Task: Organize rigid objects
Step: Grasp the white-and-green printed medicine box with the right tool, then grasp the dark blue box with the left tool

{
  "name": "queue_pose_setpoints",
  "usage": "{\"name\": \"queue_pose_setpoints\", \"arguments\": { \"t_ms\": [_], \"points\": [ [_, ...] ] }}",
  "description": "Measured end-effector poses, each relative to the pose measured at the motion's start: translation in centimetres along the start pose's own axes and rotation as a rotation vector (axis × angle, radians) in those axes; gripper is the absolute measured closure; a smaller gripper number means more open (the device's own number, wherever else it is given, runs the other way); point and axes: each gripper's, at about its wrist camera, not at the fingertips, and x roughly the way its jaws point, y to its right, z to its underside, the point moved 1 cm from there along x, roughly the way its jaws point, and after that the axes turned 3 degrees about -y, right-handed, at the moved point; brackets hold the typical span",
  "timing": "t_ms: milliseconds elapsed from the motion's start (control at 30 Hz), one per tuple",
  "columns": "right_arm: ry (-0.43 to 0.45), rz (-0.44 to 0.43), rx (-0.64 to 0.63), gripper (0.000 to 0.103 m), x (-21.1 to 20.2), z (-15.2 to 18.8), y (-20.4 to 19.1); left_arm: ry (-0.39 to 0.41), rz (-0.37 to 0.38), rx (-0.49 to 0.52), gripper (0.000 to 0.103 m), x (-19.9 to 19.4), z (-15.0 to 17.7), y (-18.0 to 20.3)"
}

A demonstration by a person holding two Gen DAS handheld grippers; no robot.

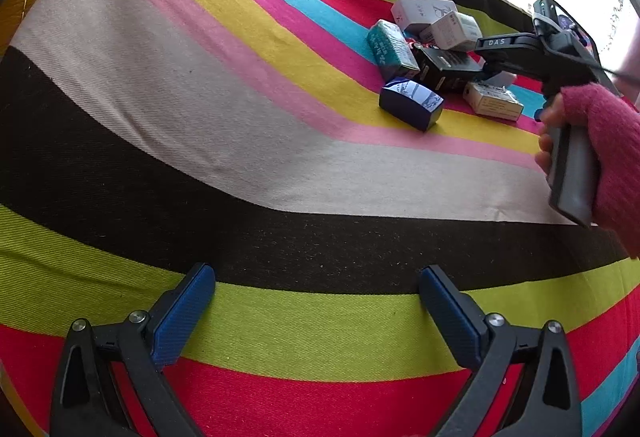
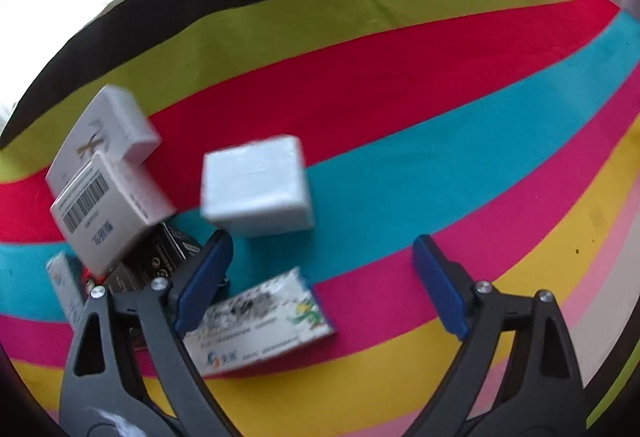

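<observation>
A heap of small cardboard boxes lay on the striped cloth of the surface (image 1: 200,85): a teal box (image 1: 390,49), a navy box (image 1: 412,107) with a white-and-blue top, a black box (image 1: 444,71) at the middle, two white boxes stacked at the far side, one with a gold mark (image 2: 102,133) and one showing a barcode (image 2: 106,209), a pale blue-white box (image 2: 256,185), blurred, and a flat printed carton (image 2: 260,321) with green artwork. The carton lay just beside the black box, on its near side; the pale box stood off to its right on the turquoise stripe. The right gripper (image 2: 324,277) hung over that side of the heap, jaws spread wide with nothing pressed between them, its left finger over the edge of the black box and the carton. The left gripper (image 1: 318,313), equally wide and empty, hovered well apart from the black box above the lime stripe. A hand in a pink sleeve (image 1: 600,141) held the right tool. Bright window light washed out the far edge of the surface.
</observation>
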Motion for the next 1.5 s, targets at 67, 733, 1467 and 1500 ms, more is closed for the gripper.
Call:
{"name": "queue_pose_setpoints", "arguments": {
  "t_ms": [67,733,1467,1500],
  "points": [
    [-0.027,-0.015,-0.093,0.01,-0.1,0.6,-0.2,0.0,-0.001,-0.001,0.0,0.0,0.1,0.0],
    [-0.043,-0.307,-0.568,0.01,-8.2,9.3,4.3,-0.001,0.001,0.002,0.0,-0.1,-0.1,-0.1],
    [0.059,-0.153,-0.592,0.065,-10.9,14.8,12.2,-0.001,-0.001,-0.001,0.0,-0.3,0.0,0.2],
    [0.057,-0.166,-0.571,0.065,-11.3,14.9,13.5,-0.002,-0.002,-0.002,0.0,-0.4,0.0,0.3]
  ]
}}
